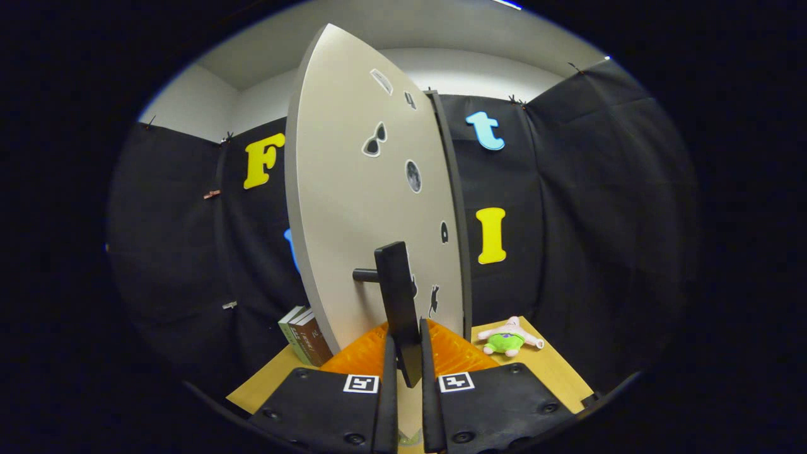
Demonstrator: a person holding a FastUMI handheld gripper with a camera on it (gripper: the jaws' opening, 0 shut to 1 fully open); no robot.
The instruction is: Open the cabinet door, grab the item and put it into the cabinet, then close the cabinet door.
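The door (372, 208) dominates my view, a pale panel with small dark stickers scattered over it, swung partly toward me with its far edge against the cabinet's dark frame (455, 208). Under everything I see the wooden surface (555, 369), and on it, at the foot of the door, an orange mat (451, 353). My tongs (403, 372) are narrow and clamped on the lower end of the dark bar handle (398, 302), with both fingers (386, 391) pressing its sides; the handle stands upright off the door on a short round post. To the left of the door's lower edge I make out 2 books (304, 337) standing side by side on the surface, touching each other. The toy (508, 339), a small plush with a green body and pale limbs, lies on the surface to the right of the cabinet frame, beyond the fingers and outside the cabinet.
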